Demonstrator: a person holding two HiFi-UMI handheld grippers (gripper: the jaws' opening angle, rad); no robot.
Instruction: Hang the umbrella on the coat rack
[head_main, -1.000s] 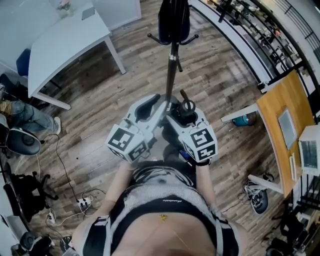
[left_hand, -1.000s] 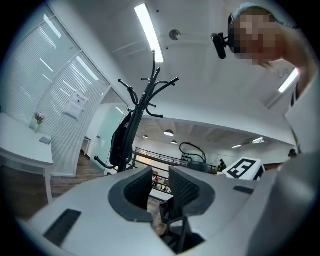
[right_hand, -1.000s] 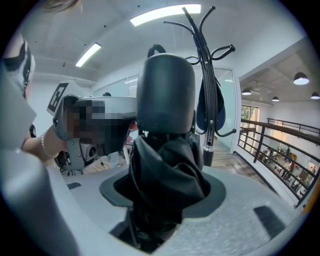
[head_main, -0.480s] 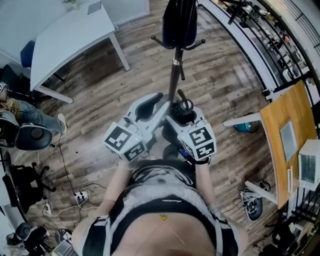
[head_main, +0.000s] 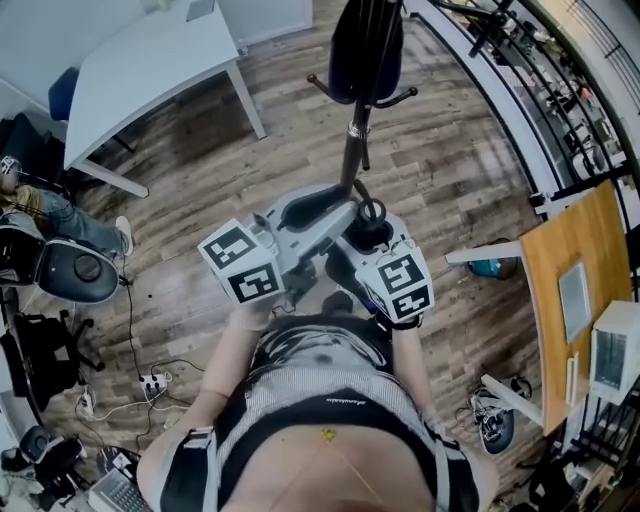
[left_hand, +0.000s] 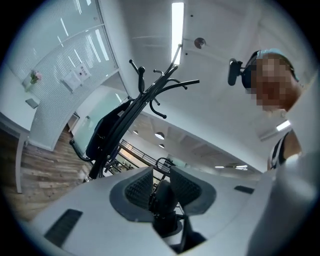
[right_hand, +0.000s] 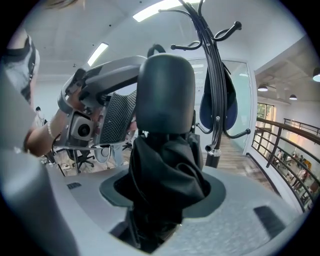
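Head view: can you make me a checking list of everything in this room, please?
Surface: wooden floor.
Job's things: folded black umbrella, not yet hung; coat rack ahead, dark blue bag on it.
Clutter: shoes, black chair.
Grippers: right claw shut on umbrella; left claw has a dark umbrella part between its pads, grip unclear.
Cables: power strip with cords on floor.
Surroundings: white table, wooden desk, railing.
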